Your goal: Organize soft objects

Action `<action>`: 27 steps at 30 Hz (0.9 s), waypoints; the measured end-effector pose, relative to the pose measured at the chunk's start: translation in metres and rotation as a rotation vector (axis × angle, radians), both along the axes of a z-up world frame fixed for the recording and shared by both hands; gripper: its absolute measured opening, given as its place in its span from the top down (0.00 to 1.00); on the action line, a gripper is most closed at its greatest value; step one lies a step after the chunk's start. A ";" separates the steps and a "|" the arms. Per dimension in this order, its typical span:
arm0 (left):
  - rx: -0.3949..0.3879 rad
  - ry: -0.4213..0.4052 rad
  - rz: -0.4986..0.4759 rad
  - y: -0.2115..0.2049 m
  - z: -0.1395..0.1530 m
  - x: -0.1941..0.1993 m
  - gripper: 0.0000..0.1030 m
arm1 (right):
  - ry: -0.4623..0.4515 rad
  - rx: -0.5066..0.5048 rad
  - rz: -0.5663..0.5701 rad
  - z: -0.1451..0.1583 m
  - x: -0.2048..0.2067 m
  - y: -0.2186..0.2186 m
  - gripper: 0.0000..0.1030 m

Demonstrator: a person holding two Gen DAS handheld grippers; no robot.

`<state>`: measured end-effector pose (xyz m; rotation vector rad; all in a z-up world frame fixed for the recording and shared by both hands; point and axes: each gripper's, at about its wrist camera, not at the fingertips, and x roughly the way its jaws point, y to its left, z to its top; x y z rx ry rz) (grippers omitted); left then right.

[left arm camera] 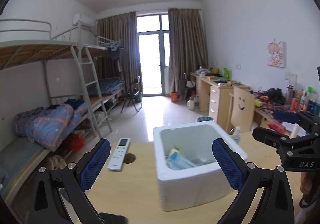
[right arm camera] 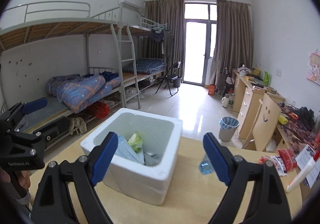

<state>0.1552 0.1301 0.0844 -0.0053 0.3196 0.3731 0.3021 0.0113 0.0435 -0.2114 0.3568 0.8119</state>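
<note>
A white foam box (left arm camera: 190, 182) (right arm camera: 138, 182) stands on the wooden table (left arm camera: 128, 190) (right arm camera: 192, 200). Inside it lie a pale blue pack (left arm camera: 178, 162) (right arm camera: 128, 151), a green and white packet (right arm camera: 137, 140) (left arm camera: 176, 150) and a grey cloth (right arm camera: 152, 159). My left gripper (left arm camera: 161, 162) is open and empty, held above the box's near side. My right gripper (right arm camera: 160, 156) is open and empty, also above the box. Each gripper shows at the edge of the other's view: the right one (left arm camera: 280, 128) and the left one (right arm camera: 26, 116).
A white remote (left arm camera: 119, 154) lies by a cable hole (left arm camera: 129, 158) left of the box. A dark phone (left arm camera: 113, 219) lies at the table's near edge. A small blue packet (right arm camera: 206, 166), red snack packs (right arm camera: 284, 160) and a white tube (right arm camera: 300, 176) lie to the right.
</note>
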 end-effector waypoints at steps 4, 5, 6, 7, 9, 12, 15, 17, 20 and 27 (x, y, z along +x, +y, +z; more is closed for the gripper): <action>0.006 -0.007 -0.023 -0.020 0.001 -0.007 0.01 | 0.002 0.038 -0.032 0.001 -0.010 -0.027 0.00; 0.009 -0.009 -0.029 -0.026 0.001 -0.009 0.01 | -0.002 0.049 -0.040 0.001 -0.014 -0.035 0.00; 0.009 -0.014 -0.037 -0.031 0.001 -0.012 0.01 | -0.006 0.056 -0.044 0.002 -0.015 -0.039 0.00; 0.010 -0.020 -0.047 -0.037 0.001 -0.014 0.01 | -0.008 0.070 -0.053 0.002 -0.019 -0.047 0.00; 0.011 -0.035 -0.068 -0.046 0.002 -0.022 0.01 | -0.006 0.097 -0.063 0.003 -0.023 -0.061 0.00; 0.005 -0.050 -0.078 -0.055 0.005 -0.032 0.01 | 0.005 0.131 -0.089 0.006 -0.030 -0.077 0.00; -0.003 -0.063 -0.084 -0.060 0.006 -0.040 0.01 | 0.006 0.135 -0.088 0.006 -0.037 -0.086 0.00; -0.003 -0.070 -0.086 -0.063 0.007 -0.045 0.01 | -0.001 0.134 -0.095 0.005 -0.044 -0.094 0.00; -0.001 -0.080 -0.096 -0.068 0.009 -0.054 0.01 | -0.016 0.150 -0.093 0.005 -0.057 -0.106 0.00; 0.021 -0.100 -0.105 -0.080 0.011 -0.076 0.01 | -0.053 0.169 -0.090 0.010 -0.085 -0.123 0.00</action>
